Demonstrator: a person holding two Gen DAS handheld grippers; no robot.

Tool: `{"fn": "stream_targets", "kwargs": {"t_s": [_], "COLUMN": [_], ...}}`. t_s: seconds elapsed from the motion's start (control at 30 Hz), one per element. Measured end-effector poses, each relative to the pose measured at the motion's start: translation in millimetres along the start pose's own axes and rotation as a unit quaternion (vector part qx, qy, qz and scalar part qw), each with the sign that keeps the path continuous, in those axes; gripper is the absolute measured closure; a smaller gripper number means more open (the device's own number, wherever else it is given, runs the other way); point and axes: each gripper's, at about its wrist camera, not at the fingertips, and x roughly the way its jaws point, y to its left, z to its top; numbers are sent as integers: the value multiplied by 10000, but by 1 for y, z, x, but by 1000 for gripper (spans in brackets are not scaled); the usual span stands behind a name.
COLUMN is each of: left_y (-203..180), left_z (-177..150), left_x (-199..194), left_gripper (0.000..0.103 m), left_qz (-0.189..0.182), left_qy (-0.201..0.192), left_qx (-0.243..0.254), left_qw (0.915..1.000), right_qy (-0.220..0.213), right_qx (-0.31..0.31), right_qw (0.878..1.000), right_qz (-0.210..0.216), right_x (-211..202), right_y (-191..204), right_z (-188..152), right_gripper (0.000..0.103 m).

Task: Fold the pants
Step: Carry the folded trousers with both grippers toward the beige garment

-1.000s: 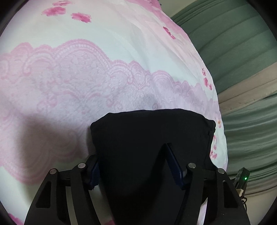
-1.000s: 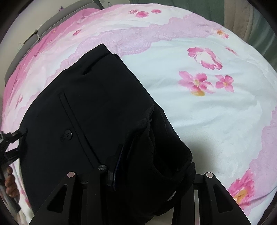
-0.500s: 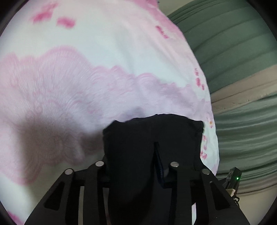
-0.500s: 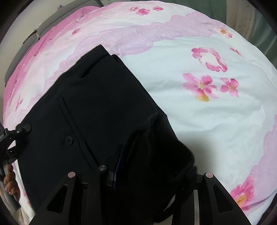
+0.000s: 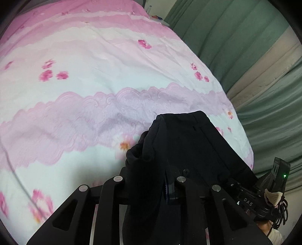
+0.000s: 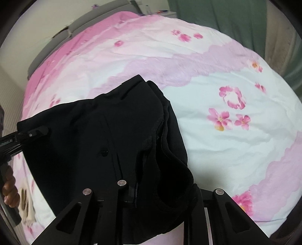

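The black pants (image 5: 188, 147) hang lifted above the pink floral bedspread (image 5: 94, 75), stretched between both grippers. My left gripper (image 5: 151, 181) is shut on one end of the waist, with cloth bunched over its fingers. My right gripper (image 6: 162, 188) is shut on the other end, and a thick fold of pants (image 6: 117, 132) drapes over it and hides its fingertips. A back pocket button (image 6: 103, 151) shows. The left gripper also shows at the left edge of the right wrist view (image 6: 32, 132), and the right gripper at the lower right of the left wrist view (image 5: 264, 192).
The bedspread (image 6: 236, 141) covers the bed in both views. Green and beige curtains (image 5: 254, 66) hang along the bed's right side. A grey headboard (image 6: 56, 47) and a small stand with items (image 6: 162, 12) are at the far end.
Both grippers have risen and lifted the pants off the bed. The left gripper's jaws have closed tighter on the cloth. More of the bed and curtains now shows.
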Motion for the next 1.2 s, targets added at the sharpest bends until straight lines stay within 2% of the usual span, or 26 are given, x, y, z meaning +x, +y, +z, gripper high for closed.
{"fn": "stream_targets", "kwargs": {"t_s": [0.13,0.37,0.57,0.8,0.93,1.07,1.2], "left_y": [-14,-45,-39,-6,22,60,95], "left_z": [-26,-83,-138,-204,-245,-285,-324], "left_x": [-42,-115,-178,-252,-295,-340,-383], "left_gripper": [81,81,81,81,81,81,81], "left_qz": [152,646,818,946,977,910,1035], "left_qy": [-200,-698,-1181,-1609,-1725,-1779,-1885], "left_qx": [-150,-170,-646,-1049,-962,-959,-1010], "left_qw": [9996,9953,9875,9768,9754,9751,9714], "right_qy": [-78,53,-53,-165,-160,-265,-409], "right_qx": [-367,-1004,-1739,-2242,-2424,-2409,-2355], "right_qw": [9991,9931,9806,9664,9595,9577,9570], "right_qz": [222,605,906,1250,1429,1551,1644], "right_x": [-39,-99,-143,-184,-206,-228,-250], "right_y": [3,16,44,97,140,183,233], "right_z": [-12,-34,-50,-91,-127,-166,-214], "right_gripper": [80,80,80,80,80,80,81]}}
